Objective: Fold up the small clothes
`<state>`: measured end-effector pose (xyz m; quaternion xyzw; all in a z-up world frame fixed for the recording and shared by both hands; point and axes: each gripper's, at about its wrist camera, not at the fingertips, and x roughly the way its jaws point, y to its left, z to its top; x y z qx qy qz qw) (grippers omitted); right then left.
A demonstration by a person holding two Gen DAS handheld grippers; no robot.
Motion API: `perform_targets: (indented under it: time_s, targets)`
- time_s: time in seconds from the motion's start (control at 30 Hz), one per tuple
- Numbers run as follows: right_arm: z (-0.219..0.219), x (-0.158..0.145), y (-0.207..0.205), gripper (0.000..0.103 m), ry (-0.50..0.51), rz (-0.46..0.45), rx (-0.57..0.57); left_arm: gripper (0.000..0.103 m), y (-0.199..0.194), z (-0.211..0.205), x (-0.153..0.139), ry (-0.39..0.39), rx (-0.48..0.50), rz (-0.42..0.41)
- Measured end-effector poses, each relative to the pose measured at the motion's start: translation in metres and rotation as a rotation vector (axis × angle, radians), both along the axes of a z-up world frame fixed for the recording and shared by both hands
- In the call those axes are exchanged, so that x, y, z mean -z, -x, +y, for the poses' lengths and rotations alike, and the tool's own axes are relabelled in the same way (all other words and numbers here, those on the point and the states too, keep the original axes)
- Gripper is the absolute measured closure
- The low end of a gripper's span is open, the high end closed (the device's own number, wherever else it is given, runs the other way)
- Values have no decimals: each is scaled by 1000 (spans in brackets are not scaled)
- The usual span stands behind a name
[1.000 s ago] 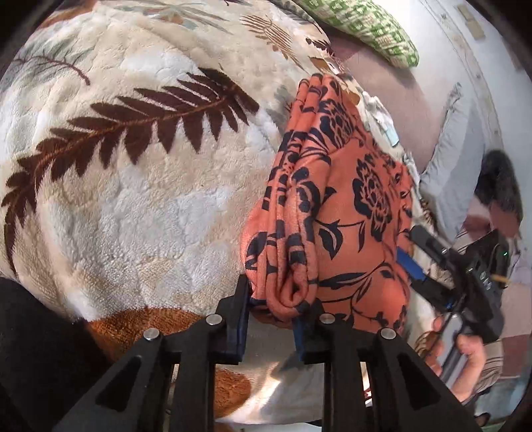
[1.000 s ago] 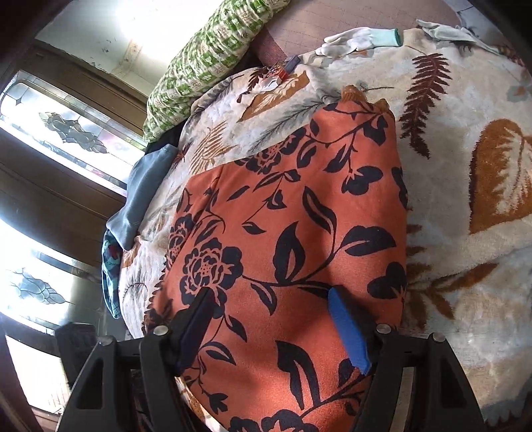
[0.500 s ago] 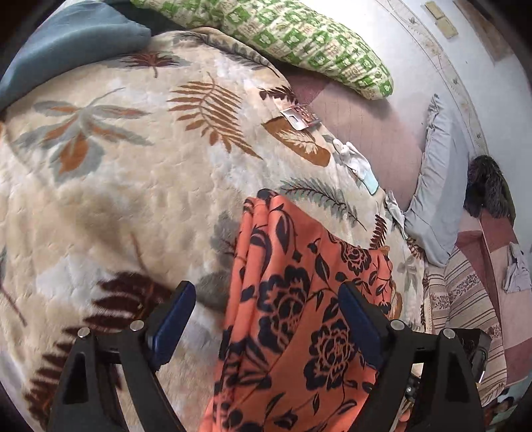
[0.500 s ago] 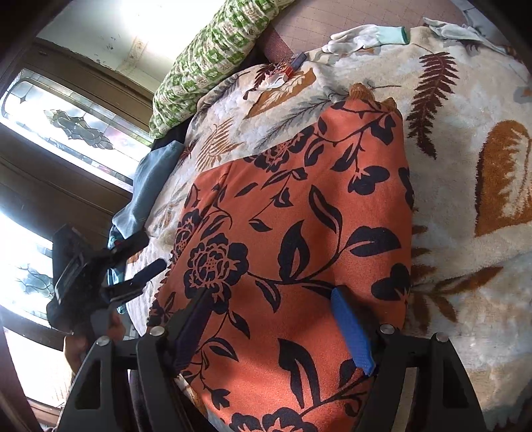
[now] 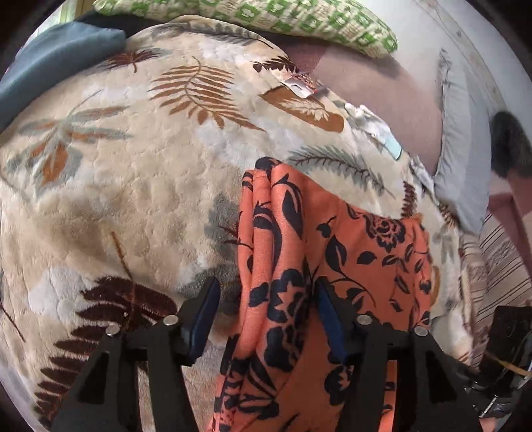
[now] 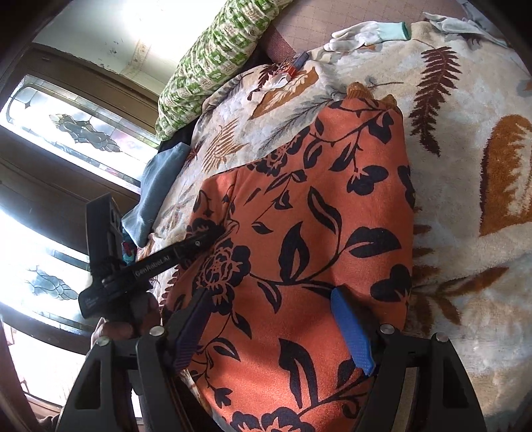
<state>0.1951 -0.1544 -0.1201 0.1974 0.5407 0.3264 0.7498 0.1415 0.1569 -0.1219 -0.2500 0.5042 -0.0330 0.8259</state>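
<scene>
Blanket (image 5: 133, 199) under closing left tongs (image 5: 266, 319)

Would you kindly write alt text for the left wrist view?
An orange garment with black flowers lies folded on a cream leaf-print blanket. The left gripper straddles its bunched edge, jaws closing but pads not yet pressing. A green checked pillow lies behind.

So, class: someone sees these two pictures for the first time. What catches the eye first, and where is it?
The orange garment with black flowers stands out first, lying folded mid-frame on the cream plush blanket with brown fern leaves. Next come the black grippers: the left gripper straddles the garment's bunched edge, jaws closing, while the right gripper rests open on its flat top. A green-and-white patterned pillow lies beyond the blanket.
</scene>
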Motion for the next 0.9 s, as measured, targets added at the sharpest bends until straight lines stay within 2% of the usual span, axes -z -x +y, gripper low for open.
perform_targets:
  time_s: [0.03, 0.07, 0.1, 0.17, 0.23, 0.3, 0.37, 0.43, 0.47, 0.5, 0.57, 0.6, 0.63, 0.7, 0.8, 0.9]
  targets:
    - [-3, -5, 1, 26, -4, -1, -1, 30, 7, 5, -7, 31, 4, -25]
    - [-9, -10, 1, 26, -31, -8, 13, 18, 16, 9, -13, 54, 8, -47]
    - [-18, -15, 2, 26, -67, -13, 38, 12, 25, 13, -15, 73, 10, -58]
    - [-39, -20, 4, 25, -94, -28, 104, 12, 39, 17, -13, 116, 23, -56]
    - [-59, -15, 2, 22, -82, -22, 175, 12, 45, 16, -1, 162, 39, -16]
    - [-72, 2, -4, 22, -95, 60, 219, 12, 44, 10, 13, 173, 44, 27]
    - [-75, 21, -11, 22, -160, 134, 224, 13, 43, 4, 26, 173, 60, 62]
    - [-67, 35, -14, 22, -190, 178, 208, 33, 42, -1, 25, 139, 61, 58]
    - [-60, 41, -16, 21, -201, 199, 195, 59, 37, -4, 26, 159, 88, 74]
    - [-55, 46, -18, 21, -205, 212, 186, 63, 34, -7, 24, 160, 90, 89]
    - [-44, 51, -23, 31, -182, 205, 174, 73, 34, -18, 10, 60, 116, 64]
    - [-40, 50, -24, 47, -152, 206, 170, 75, 36, -25, 1, -4, 131, 39]
    - [-39, 47, -25, 58, -129, 202, 162, 76, 38, -34, -9, -58, 144, 10]
    - [-37, 30, -22, 63, -87, 145, 135, 77, 40, -50, -28, -102, 162, -50]
    - [-45, -10, -13, 64, -44, 33, 127, 77, 45, -74, -61, -129, 201, -154]
    - [-71, -53, -6, 64, -27, -72, 141, 77, 43, -102, -89, -109, 243, -236]
